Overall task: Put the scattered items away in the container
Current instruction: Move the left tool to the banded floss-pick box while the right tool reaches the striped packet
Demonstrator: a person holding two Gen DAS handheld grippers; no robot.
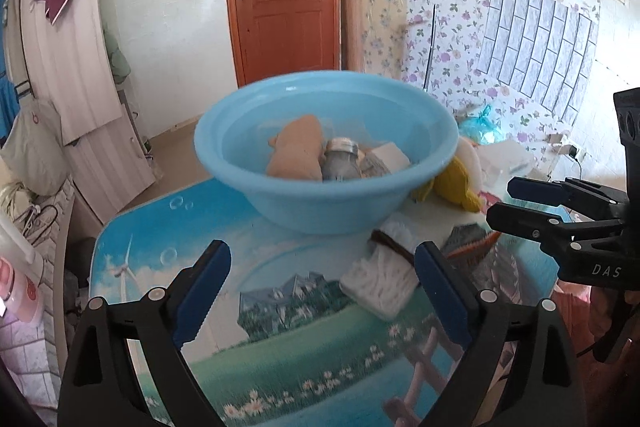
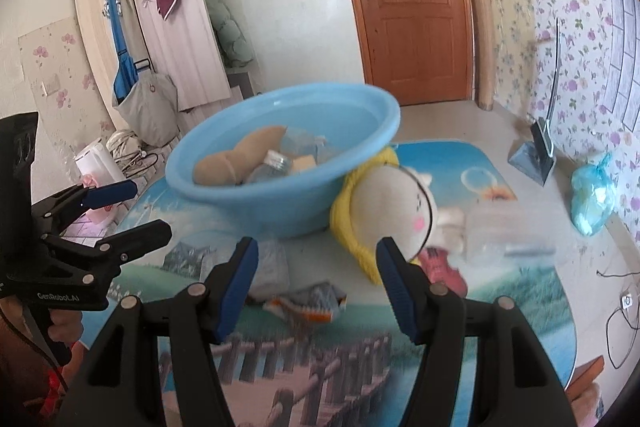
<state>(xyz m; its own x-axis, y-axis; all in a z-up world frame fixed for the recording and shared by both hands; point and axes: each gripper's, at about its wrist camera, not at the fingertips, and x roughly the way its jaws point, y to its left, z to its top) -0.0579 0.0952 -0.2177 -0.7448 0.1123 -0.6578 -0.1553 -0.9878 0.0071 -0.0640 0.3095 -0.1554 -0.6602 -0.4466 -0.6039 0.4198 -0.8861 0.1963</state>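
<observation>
Fingers: left gripper (image 1: 322, 291) spread wide, nothing between; right gripper (image 2: 318, 281) parted, nothing between. Landmark: blue basin (image 1: 326, 163) on the picture-printed table (image 1: 280, 359). Inside the basin: tan plush toy (image 1: 298, 151), small jar (image 1: 340, 159), pale block (image 1: 390, 155). In front of the basin, on the table: cotton-swab packet (image 1: 380, 285), grey-and-orange knitted piece (image 2: 312, 301). Touching the basin's right side: yellow-haired doll (image 2: 384, 207). Beyond the doll, blurred clear packet (image 2: 508, 235).

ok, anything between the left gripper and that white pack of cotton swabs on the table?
Nothing visible. The left gripper is open and empty, and the white cotton swab pack lies on the picture-printed table just ahead of its right finger, in front of the light blue plastic basin.
</observation>
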